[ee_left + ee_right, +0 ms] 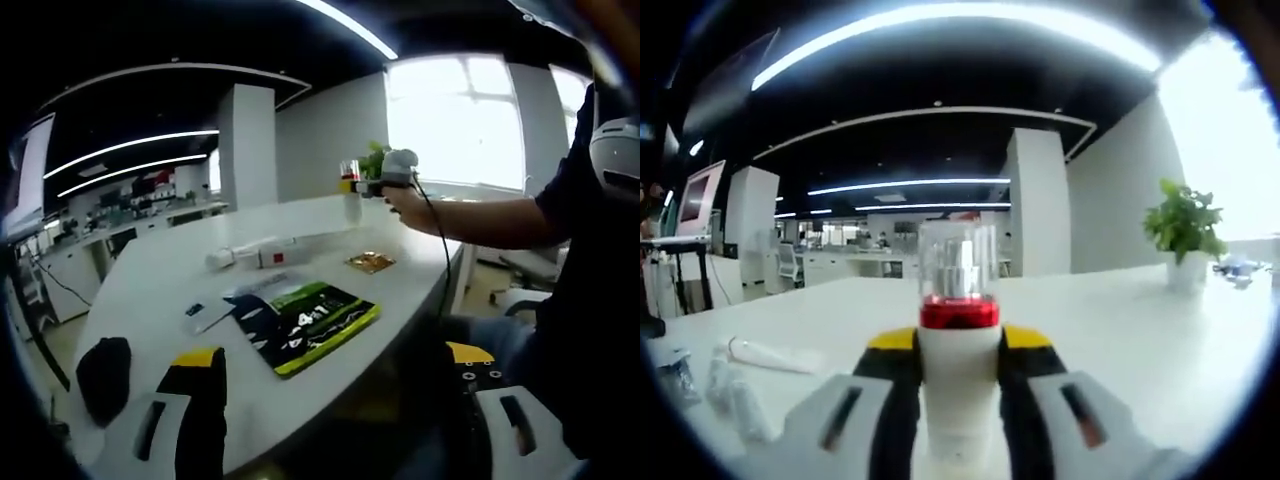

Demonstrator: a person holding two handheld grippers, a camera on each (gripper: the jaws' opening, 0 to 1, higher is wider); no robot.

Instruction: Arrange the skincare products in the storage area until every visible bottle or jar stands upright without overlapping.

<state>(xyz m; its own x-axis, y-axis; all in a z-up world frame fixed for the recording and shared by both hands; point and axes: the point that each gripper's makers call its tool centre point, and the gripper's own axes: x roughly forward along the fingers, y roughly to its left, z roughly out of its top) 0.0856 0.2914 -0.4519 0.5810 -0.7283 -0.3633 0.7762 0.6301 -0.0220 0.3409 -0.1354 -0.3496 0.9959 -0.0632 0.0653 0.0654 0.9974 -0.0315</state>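
White office table stretches under my right gripper, whose jaws are clamped on a white bottle with a clear cap, held upright above the table for standing; my left gripper hangs spread wide, holding nothing

A green and black booklet is laid on the white counter. A potted plant is seen further back.
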